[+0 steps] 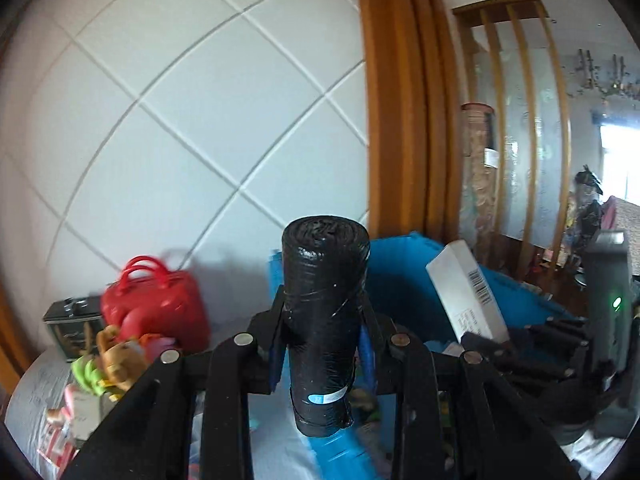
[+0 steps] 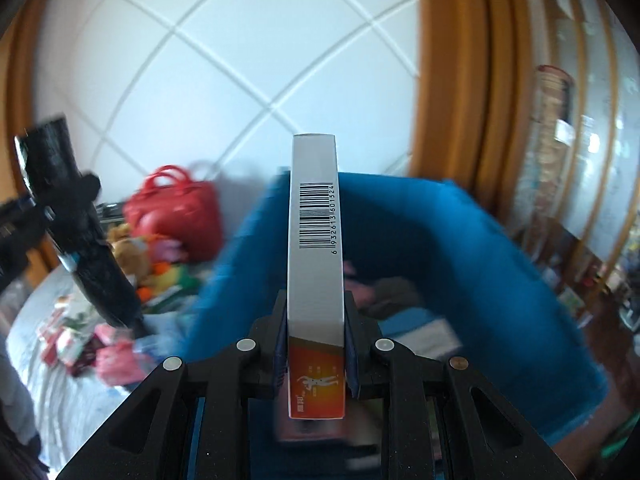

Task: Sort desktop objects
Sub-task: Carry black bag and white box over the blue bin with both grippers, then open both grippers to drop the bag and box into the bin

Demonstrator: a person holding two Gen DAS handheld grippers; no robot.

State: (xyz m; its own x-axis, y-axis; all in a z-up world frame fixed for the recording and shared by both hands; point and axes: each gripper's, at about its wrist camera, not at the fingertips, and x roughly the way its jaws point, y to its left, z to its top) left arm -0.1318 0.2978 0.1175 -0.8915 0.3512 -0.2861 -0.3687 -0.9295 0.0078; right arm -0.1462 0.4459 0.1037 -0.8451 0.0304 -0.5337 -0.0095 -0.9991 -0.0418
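Left wrist view
Left gripper (image 1: 324, 320): jaws clamped on a black roll of bags (image 1: 323, 312); roll stands upright between the pads, top end well above the fingers, lower end with a small blue-and-white label hanging below them
Blue bin (image 1: 404, 272): directly behind the roll; open top, contents mostly hidden
White box (image 1: 468, 292): right of the roll, over the bin, tilted, barcode on its edge; the right gripper's dark body (image 1: 608, 300) sits at the far right with a green light lit; its grip on the box is not clear from here
Red handbag (image 1: 158, 304): left of the roll, against the white tiled wall (image 1: 180, 120); a dark boxy item (image 1: 68, 320) just beside it
Soft toys (image 1: 112, 360): heaped in front of the handbag on a grey cloth surface (image 1: 36, 392)
Wooden frame (image 1: 400, 100): right of the wall; glass panel beyond it

Right wrist view
Right gripper (image 2: 316, 344): jaws closed on the white box (image 2: 316, 216); box stands on its narrow edge, barcode face toward the camera, orange printed end down near the pads
Blue bin (image 2: 460, 240): behind and below the box, blurred; loose items inside, not identifiable
Black roll of bags (image 2: 76, 248): at the left, tilted, held by the left gripper (image 2: 68, 200)
Red handbag (image 2: 176, 212): between roll and bin, against the wall; soft toys (image 2: 152, 264) in front; small packets (image 2: 80, 344) scattered on the grey cloth
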